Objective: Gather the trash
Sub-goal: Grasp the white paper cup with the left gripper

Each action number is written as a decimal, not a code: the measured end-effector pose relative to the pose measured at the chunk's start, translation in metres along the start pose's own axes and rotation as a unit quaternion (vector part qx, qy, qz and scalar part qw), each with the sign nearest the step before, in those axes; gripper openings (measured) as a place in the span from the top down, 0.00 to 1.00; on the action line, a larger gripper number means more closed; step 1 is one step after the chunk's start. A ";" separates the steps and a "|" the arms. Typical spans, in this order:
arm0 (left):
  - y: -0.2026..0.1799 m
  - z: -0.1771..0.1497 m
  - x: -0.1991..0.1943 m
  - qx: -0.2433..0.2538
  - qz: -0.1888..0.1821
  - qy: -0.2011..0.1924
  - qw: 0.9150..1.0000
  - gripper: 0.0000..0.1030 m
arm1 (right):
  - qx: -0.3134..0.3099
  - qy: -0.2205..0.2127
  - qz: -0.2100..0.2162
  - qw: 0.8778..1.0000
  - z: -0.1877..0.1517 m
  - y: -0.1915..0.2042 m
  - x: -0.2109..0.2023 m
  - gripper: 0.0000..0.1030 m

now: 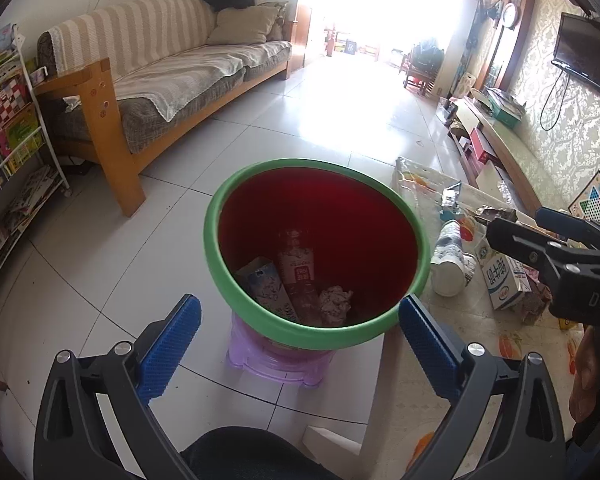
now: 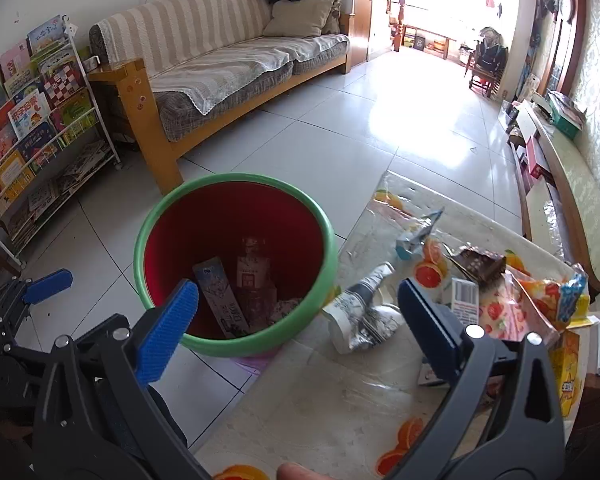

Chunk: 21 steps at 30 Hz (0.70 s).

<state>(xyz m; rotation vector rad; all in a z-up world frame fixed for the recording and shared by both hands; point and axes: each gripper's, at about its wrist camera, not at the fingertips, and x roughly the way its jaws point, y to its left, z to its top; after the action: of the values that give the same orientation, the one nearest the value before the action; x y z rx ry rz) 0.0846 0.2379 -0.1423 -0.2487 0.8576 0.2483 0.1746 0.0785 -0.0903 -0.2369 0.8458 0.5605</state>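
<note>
A red bin with a green rim [image 1: 216, 248] [image 2: 324, 264] stands on a purple stool [image 1: 276, 364] beside the table. Inside lie a blue carton [image 1: 266, 284], a plastic bottle [image 1: 298, 276] and a crumpled paper ball [image 1: 335, 300]. On the table lie a crushed white cup [image 2: 360, 316] [image 1: 448, 260], a milk carton [image 1: 502, 280], a brown wrapper [image 2: 480, 266] and colourful snack bags [image 2: 556, 300]. My left gripper [image 1: 300, 340] is open and empty above the bin's near rim. My right gripper [image 2: 296, 320] is open and empty, between bin and trash; it also shows in the left wrist view [image 1: 516, 220].
The table [image 2: 320, 400] has a fruit-print plastic cover. A striped sofa [image 1: 172, 68] stands at the back left, a bookshelf [image 2: 28, 128] at far left, a TV bench [image 1: 500, 136] along the right wall. White tile floor [image 1: 340, 112] lies between.
</note>
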 end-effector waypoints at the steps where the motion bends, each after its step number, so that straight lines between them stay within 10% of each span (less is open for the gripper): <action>1: -0.007 0.000 0.001 0.006 -0.004 0.001 1.000 0.08 | 0.007 0.000 -0.002 1.000 -0.006 -0.009 -0.005 0.05; 21: -0.171 0.022 0.070 0.190 -0.045 0.041 0.980 0.08 | 0.132 0.024 -0.094 0.986 -0.146 -0.172 -0.090 0.05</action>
<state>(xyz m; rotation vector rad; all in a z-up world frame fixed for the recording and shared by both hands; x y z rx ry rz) 0.1983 0.0913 -0.1628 0.0601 0.9551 -0.0144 0.1290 -0.1579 -0.1192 -0.0874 0.9238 0.2627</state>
